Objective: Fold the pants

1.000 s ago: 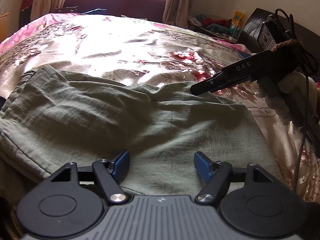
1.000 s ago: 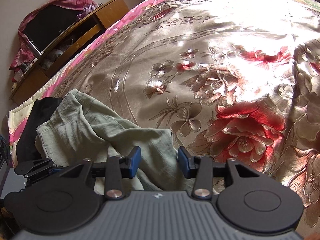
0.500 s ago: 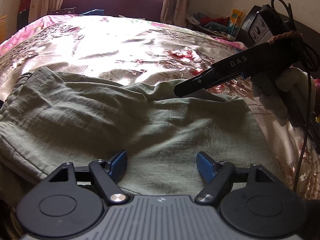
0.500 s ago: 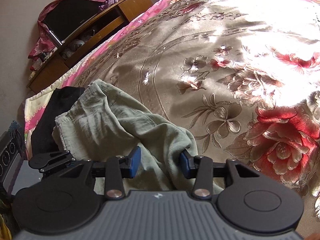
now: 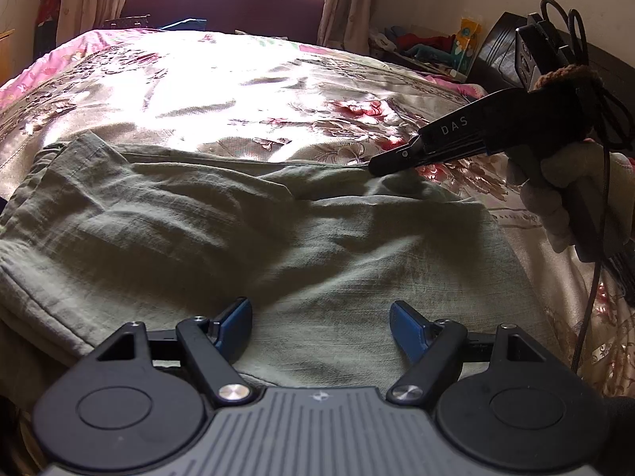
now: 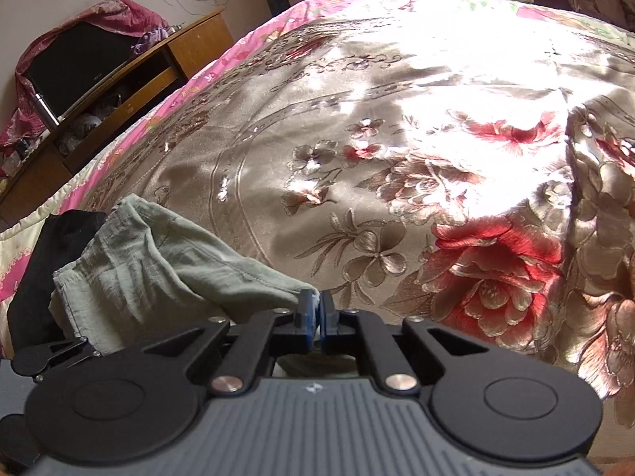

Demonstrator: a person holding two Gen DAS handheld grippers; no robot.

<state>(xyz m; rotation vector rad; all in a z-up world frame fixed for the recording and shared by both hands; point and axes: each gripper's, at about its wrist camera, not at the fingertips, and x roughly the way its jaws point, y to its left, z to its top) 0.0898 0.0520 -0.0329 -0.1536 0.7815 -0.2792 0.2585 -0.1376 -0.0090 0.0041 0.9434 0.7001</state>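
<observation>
Olive-green pants (image 5: pixel 238 230) lie spread and wrinkled on the flowered bedspread (image 5: pixel 222 91). My left gripper (image 5: pixel 321 317) hovers open over their near part, its blue pads (image 5: pixel 234 323) wide apart with only flat cloth below. In a gloved hand (image 5: pixel 555 194) at the right, my right gripper (image 5: pixel 375 166) has its tip at the pants' far edge. The right wrist view shows this right gripper (image 6: pixel 316 309) with its blue pads pressed together on a fold of the pants (image 6: pixel 158 261) at their hem corner.
A black garment (image 6: pixel 35 261) lies beside the pants at the bed's edge. A wooden TV stand (image 6: pixel 131 79) stands beyond it. Cluttered shelves and a dark speaker (image 5: pixel 500 47) sit right of the bed. A black cable (image 5: pixel 591 297) hangs from the right gripper.
The right gripper's jaws have closed from half open onto the pants' far edge, after dipping slightly toward the cloth. The left gripper has stayed in place, open.
</observation>
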